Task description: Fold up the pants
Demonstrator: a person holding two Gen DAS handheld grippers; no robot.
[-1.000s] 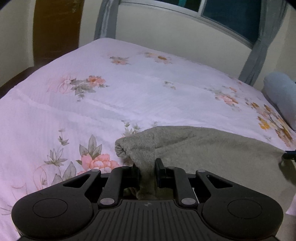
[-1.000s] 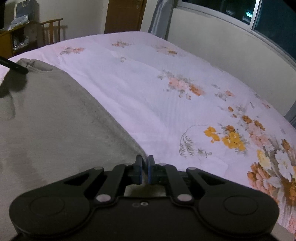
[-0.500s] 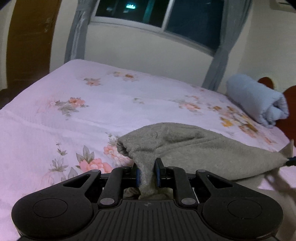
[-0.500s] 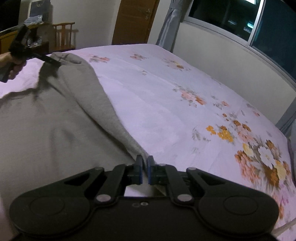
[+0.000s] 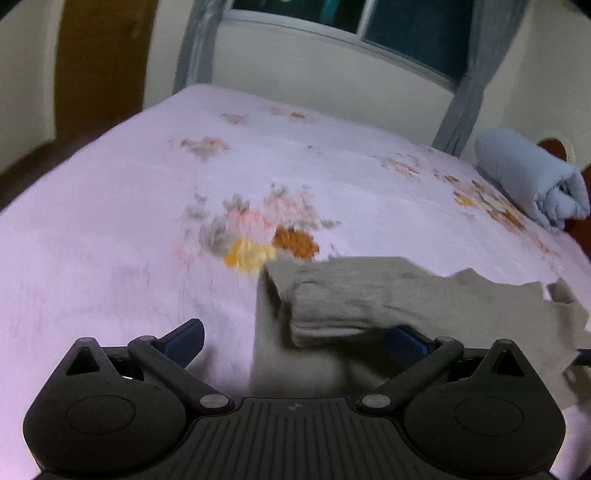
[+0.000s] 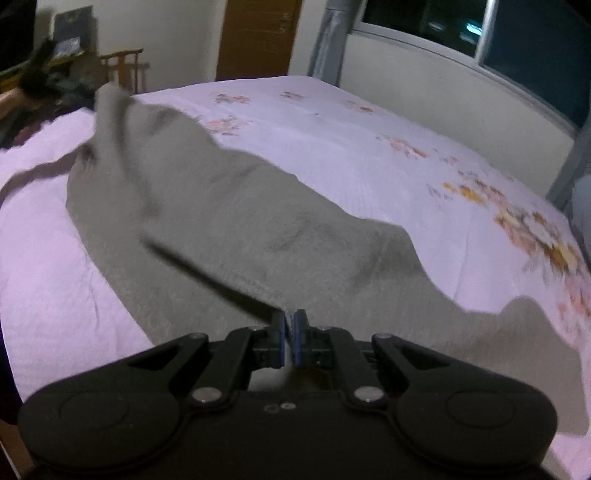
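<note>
A bedroom in a home, seen at night.

A wide bed [image 5: 147, 229] covered by a pale pink floral sheet [image 6: 369, 155] fills the room. A rolled light-blue blanket [image 5: 532, 184] lies at its far corner. Behind it a dark window [image 5: 406, 29] with grey curtains [image 5: 469, 85] shows, along with a brown wooden door [image 6: 255, 37] and a wooden chair [image 6: 125, 70].

The pants [image 5: 369, 295] were a plain grey-beige knit, and the bedsheet [image 5: 110, 221] under them was pale lilac-pink printed with pink, orange and yellow flowers. A rolled blanket [image 5: 528, 181] was light blue, the curtains [image 5: 469, 74] grey-blue, and the door [image 6: 258, 37] brown.
</note>
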